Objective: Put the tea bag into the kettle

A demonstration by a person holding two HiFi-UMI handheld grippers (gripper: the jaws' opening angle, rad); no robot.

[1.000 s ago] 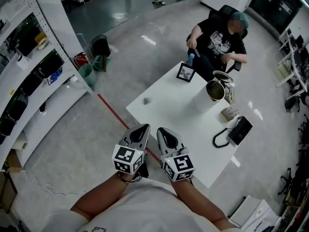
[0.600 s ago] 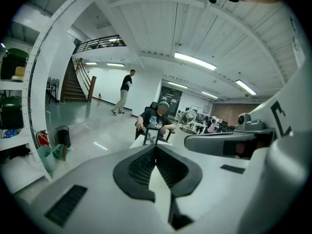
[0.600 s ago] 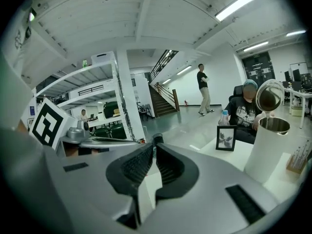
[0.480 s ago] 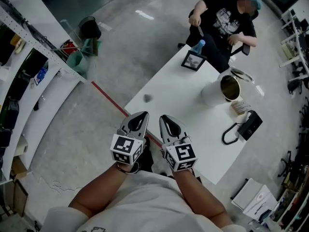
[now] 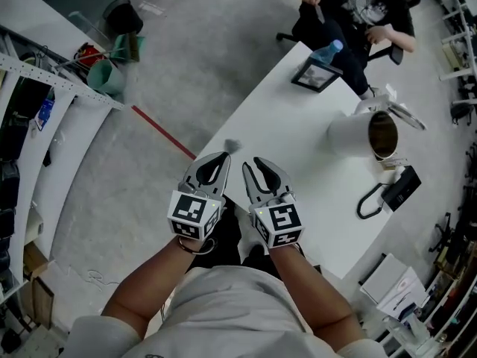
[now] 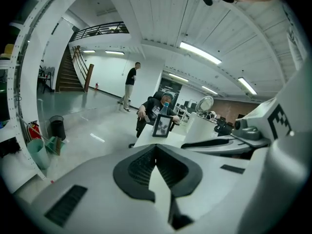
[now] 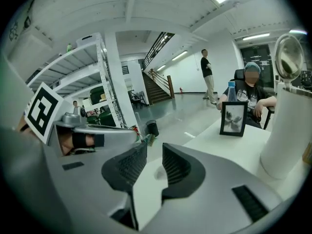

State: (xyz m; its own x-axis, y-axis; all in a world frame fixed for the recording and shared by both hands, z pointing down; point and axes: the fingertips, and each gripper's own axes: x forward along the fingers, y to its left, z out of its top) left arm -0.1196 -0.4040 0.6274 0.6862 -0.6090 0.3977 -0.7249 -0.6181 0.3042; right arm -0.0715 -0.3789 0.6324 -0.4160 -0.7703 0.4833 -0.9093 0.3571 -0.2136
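Note:
A small grey tea bag (image 5: 231, 145) lies near the white table's (image 5: 298, 148) near corner, just beyond both grippers. It also shows through the gap of my right gripper (image 7: 154, 150), as the tea bag (image 7: 160, 173) on the tabletop. The white kettle (image 5: 367, 134) stands at the table's far right with its lid up; it is the tall white kettle (image 7: 287, 130) at the right edge. My right gripper (image 5: 256, 164) is opening, nothing between its jaws. My left gripper (image 5: 220, 156) beside it is shut and empty, its tips of the left gripper (image 6: 155, 147) meeting.
A picture frame (image 5: 317, 74) and a blue-capped bottle (image 5: 329, 51) stand at the table's far end, where a person (image 5: 358, 13) sits. A black device with a cord (image 5: 391, 191) lies right of the kettle. Shelving (image 5: 37, 125) lines the left; a red line (image 5: 160, 131) crosses the floor.
The right gripper's jaws have parted; they were shut before. Both grippers have come closer to the table corner and the tea bag, and the view has swung so the table sits further right.

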